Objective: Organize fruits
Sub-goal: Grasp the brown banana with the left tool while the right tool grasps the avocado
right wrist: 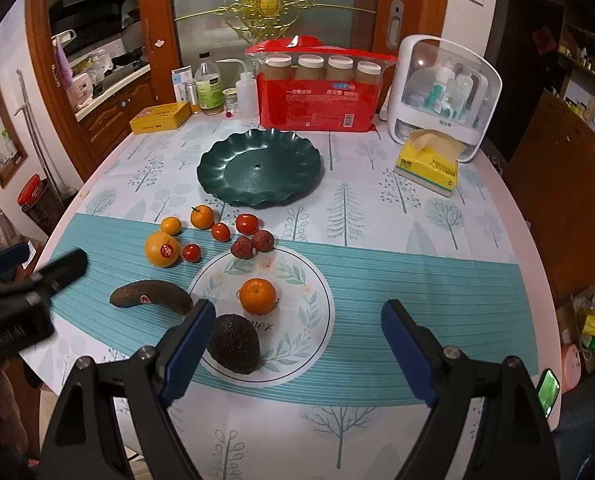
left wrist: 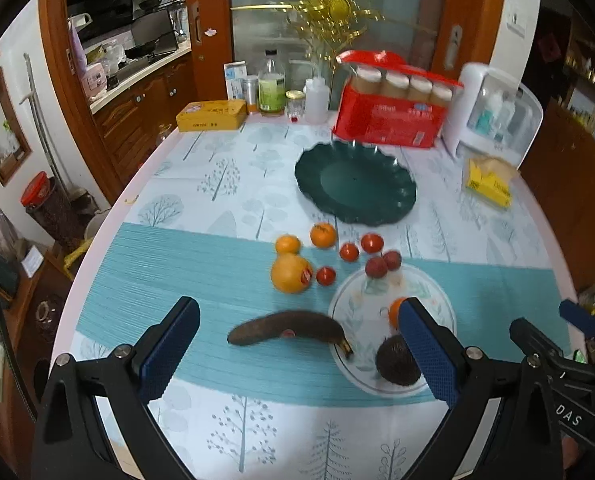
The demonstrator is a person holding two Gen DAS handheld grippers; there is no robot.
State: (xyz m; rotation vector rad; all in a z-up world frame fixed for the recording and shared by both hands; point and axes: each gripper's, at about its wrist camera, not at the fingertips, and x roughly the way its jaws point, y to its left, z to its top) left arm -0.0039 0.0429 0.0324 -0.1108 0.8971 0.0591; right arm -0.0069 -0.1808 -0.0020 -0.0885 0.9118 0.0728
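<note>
Fruit loose on table, both grippers empty

Table point(right wrist: 397, 240) carries a green plate point(right wrist: 259, 168), bare, near its far side. Fruit lies nearer: a brown banana point(right wrist: 151, 295) at left, its tip reaching the printed circle point(right wrist: 305, 320), with an avocado point(right wrist: 235, 344) and a mandarin point(right wrist: 257, 295) inside that circle. Beyond sit an orange point(right wrist: 162, 249), two small mandarins point(right wrist: 201, 216), three tomatoes point(right wrist: 246, 224) and two lychees point(right wrist: 242, 247). Left gripper point(left wrist: 299, 344) hovers above the banana, fingers spread. Right gripper point(right wrist: 297, 352) hovers beside the avocado, fingers spread too.
</note>
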